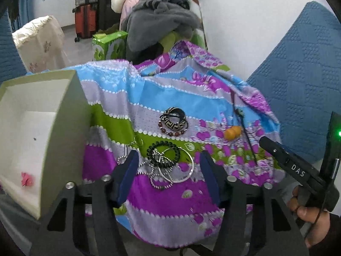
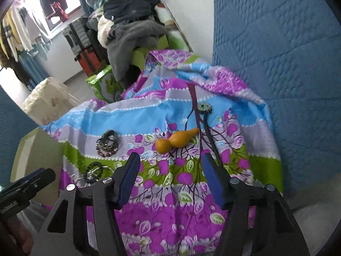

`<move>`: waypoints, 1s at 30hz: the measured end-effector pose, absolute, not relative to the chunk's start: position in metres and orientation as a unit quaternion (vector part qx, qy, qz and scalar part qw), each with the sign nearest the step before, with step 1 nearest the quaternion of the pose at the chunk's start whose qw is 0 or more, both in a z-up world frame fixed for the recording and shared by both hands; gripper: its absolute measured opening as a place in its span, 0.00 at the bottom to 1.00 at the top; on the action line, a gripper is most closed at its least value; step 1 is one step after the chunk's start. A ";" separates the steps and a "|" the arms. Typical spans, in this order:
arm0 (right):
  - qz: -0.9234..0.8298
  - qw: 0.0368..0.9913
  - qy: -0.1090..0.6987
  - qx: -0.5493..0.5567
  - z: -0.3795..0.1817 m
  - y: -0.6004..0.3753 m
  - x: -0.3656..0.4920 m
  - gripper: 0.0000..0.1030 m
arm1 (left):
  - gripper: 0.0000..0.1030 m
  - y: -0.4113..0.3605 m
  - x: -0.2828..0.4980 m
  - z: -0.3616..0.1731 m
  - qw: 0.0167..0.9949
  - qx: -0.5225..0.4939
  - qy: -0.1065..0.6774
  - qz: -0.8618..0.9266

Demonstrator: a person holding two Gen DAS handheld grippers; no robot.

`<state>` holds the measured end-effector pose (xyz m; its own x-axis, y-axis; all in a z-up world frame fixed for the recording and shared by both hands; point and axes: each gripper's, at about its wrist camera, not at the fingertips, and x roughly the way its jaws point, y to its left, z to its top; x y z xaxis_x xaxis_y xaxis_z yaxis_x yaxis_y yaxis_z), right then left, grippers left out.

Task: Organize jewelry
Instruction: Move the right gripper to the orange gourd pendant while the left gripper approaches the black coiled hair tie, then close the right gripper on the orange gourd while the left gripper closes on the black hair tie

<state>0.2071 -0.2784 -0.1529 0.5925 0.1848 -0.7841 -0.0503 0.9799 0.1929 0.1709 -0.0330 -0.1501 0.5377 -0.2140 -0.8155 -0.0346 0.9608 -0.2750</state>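
Both jaws half-open, empty; 2 jewelry heaps (image 1: 170, 162) (image 1: 173, 121), 1 orange gourd (image 2: 175, 140), 1 box (image 1: 40, 128).

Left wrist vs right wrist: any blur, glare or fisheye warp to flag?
Left wrist view: box edge smeared by motion blur, jewelry pile fairly sharp, green LED flares at the right rim, dark vignette corners. Right wrist view: soft overall, window blown out, blue cushion edges bowed by the fisheye, orange gourd readable.
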 end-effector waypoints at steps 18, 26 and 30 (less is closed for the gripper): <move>0.033 0.854 0.509 0.102 -0.210 -0.275 0.278 0.45 | 0.17 -0.026 0.215 -0.219 0.831 -0.120 0.541 -0.051; 0.037 0.840 0.535 0.083 -0.224 -0.271 0.287 0.30 | 0.10 -0.027 0.219 -0.224 0.830 -0.112 0.543 -0.059; 0.042 0.840 0.537 0.066 -0.225 -0.268 0.285 0.28 | 0.09 -0.028 0.219 -0.224 0.830 -0.114 0.543 -0.063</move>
